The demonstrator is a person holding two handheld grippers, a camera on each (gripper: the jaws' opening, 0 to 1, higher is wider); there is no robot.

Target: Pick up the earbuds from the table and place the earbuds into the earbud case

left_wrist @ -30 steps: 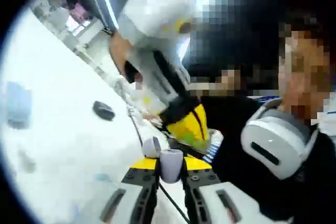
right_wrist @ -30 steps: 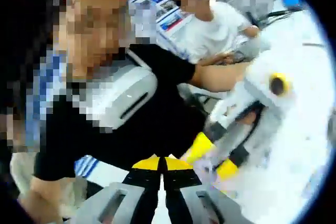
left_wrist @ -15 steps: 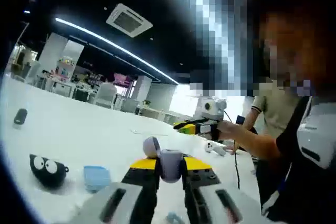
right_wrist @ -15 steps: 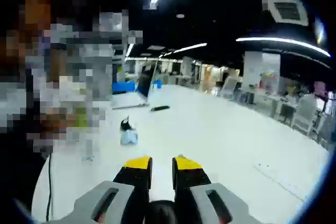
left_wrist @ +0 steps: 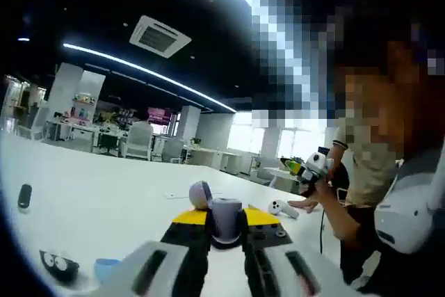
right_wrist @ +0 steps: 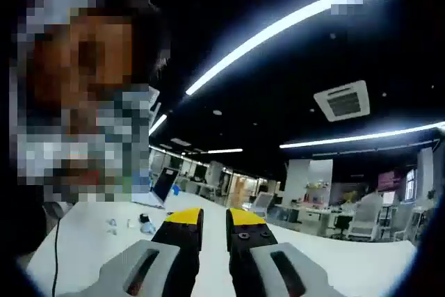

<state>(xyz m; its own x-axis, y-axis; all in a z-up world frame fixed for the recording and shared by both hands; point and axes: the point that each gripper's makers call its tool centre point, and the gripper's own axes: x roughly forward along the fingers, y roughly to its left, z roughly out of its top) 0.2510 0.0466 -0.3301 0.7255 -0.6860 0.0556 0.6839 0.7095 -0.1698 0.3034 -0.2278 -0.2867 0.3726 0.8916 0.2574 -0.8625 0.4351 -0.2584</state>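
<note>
Smooth white table; glossy plastic earbud case.

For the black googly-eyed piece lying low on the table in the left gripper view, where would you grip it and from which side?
Judging from the left gripper view, the black googly-eyed piece lies flat on the white table, a low rounded body beside a blue item. I would come from above and close across its narrower sides, away from the blue item. The left gripper already holds a grey earbud case, so the right gripper, empty and slightly open, suits.
</note>
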